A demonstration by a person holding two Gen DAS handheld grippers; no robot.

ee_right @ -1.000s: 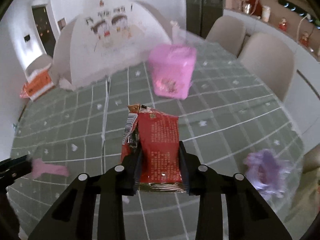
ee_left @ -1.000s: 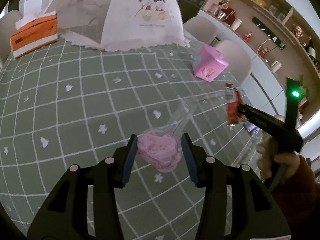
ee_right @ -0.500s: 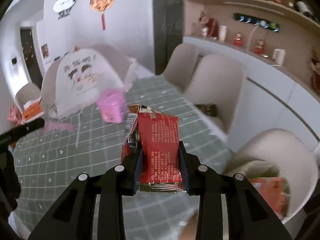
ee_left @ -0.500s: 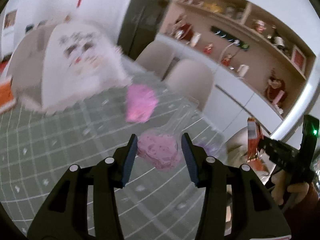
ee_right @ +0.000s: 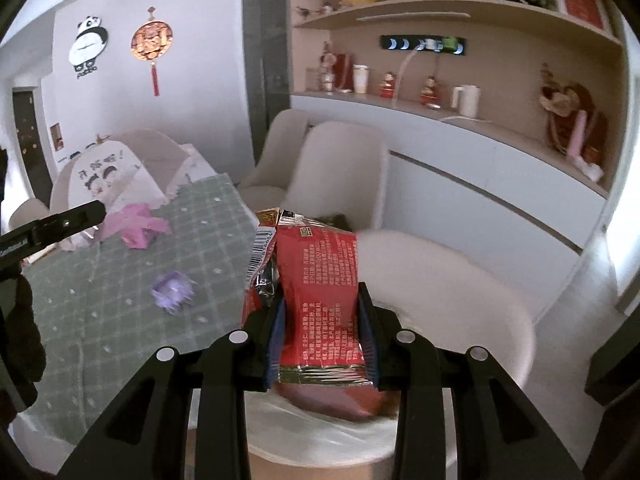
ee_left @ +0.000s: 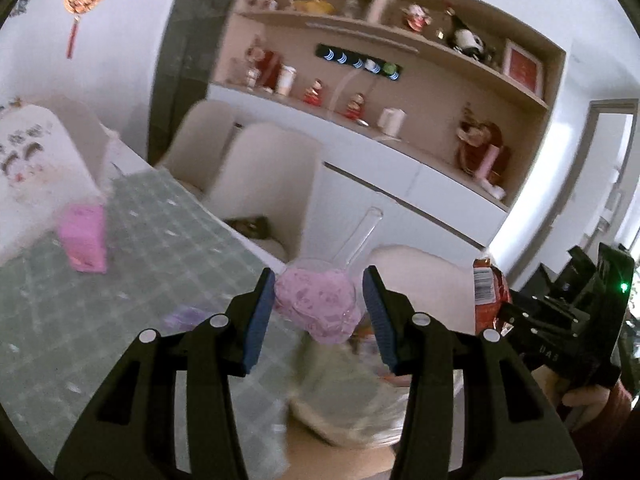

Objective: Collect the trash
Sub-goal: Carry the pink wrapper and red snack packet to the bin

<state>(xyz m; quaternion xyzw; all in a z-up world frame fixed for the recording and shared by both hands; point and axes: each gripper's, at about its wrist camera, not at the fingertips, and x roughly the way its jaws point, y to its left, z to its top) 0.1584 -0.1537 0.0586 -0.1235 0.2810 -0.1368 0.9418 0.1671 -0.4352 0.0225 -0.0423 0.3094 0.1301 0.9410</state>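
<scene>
Both grippers have been swung away from the middle of the green checked table (ee_left: pixel 168 248) toward its edge, where a cream upholstered chair (ee_right: pixel 460 280) and a bin lined with clear plastic (ee_left: pixel 344 400) are now seen below them. The left gripper (ee_left: pixel 319 304) is held partly closed around a pink crumpled wrapper inside a clear plastic spoon-shaped shell (ee_left: pixel 316 304), which is carried between the blue pads; whether both pads press on it cannot be told from the left wrist view. The right gripper (ee_right: pixel 320 332) is clamped at a narrow setting on a red foil snack packet with printed text and a barcode (ee_right: pixel 320 288), both pads being pressed against its sides, and the packet is held upright above the bin's white liner (ee_right: pixel 320 436). In the left wrist view the same packet is seen at the right, carried by the right gripper in a person's hand (ee_left: pixel 588 396). Left behind on the table are a purple crumpled wrapper (ee_right: pixel 173 287), a pink box (ee_left: pixel 84 238) and a white mesh food cover with cartoon figures (ee_right: pixel 104 176). Much of the table is blurred.
</scene>
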